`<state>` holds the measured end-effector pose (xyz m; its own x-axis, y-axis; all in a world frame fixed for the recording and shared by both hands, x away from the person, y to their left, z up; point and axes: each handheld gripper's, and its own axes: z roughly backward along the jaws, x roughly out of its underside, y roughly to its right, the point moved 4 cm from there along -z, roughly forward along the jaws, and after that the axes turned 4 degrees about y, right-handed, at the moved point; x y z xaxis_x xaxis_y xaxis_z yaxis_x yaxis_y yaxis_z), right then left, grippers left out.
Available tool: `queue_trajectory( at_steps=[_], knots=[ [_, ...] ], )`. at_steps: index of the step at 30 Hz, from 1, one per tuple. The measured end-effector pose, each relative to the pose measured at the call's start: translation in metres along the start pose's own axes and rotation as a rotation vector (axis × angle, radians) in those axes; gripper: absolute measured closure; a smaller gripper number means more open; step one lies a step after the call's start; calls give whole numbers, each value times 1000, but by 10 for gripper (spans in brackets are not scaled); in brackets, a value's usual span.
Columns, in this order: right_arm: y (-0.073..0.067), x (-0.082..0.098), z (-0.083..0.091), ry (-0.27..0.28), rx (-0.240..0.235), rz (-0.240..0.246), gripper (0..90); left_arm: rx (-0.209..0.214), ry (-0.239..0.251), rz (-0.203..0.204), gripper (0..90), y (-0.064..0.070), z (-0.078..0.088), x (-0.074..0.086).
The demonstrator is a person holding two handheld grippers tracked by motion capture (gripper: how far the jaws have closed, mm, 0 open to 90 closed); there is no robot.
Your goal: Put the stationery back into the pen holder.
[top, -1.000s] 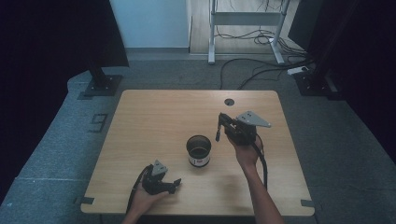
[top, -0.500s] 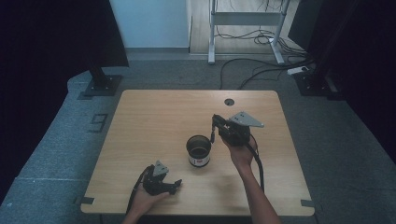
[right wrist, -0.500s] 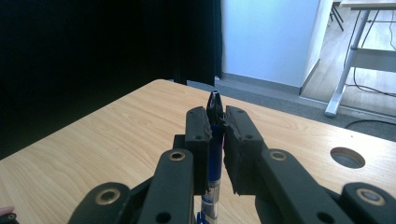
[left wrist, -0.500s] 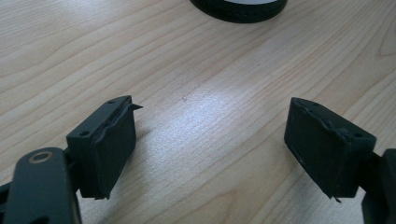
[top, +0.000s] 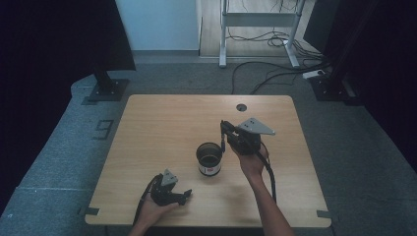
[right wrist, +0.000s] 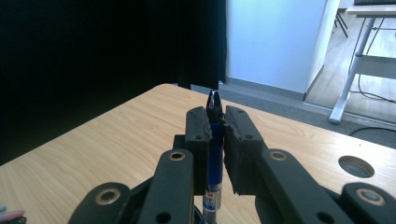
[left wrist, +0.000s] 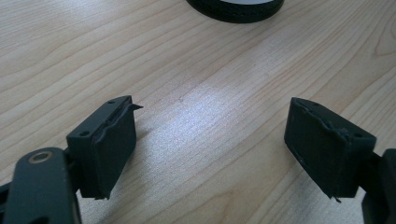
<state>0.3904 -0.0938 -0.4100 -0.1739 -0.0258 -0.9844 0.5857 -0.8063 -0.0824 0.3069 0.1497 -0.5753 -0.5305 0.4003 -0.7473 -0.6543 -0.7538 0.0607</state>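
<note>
1. The left gripper (top: 184, 196) lies low at the near left of the wooden table (top: 162, 128), held in the person's left hand (top: 152, 212). In the left gripper view its jaws stand wide apart with bare wood between them, gripping nothing.
2. The black cup (top: 209, 158) stands upright near the table's middle, between the two grippers and well apart from the left one. Its base shows at the top of the left gripper view (left wrist: 236, 7).
3. The right gripper (top: 223, 133) is raised just right of the cup. Its jaws are pinched on a blue pen (right wrist: 214, 154), which stands upright, its black tip poking above the pads.
</note>
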Motion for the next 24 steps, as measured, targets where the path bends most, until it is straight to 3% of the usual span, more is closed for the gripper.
queue_trajectory(
  at_steps=[24],
  knots=[
    [-13,-5,1,18,-26,13,788,4,-1,-4,170,1,0,0]
  ],
)
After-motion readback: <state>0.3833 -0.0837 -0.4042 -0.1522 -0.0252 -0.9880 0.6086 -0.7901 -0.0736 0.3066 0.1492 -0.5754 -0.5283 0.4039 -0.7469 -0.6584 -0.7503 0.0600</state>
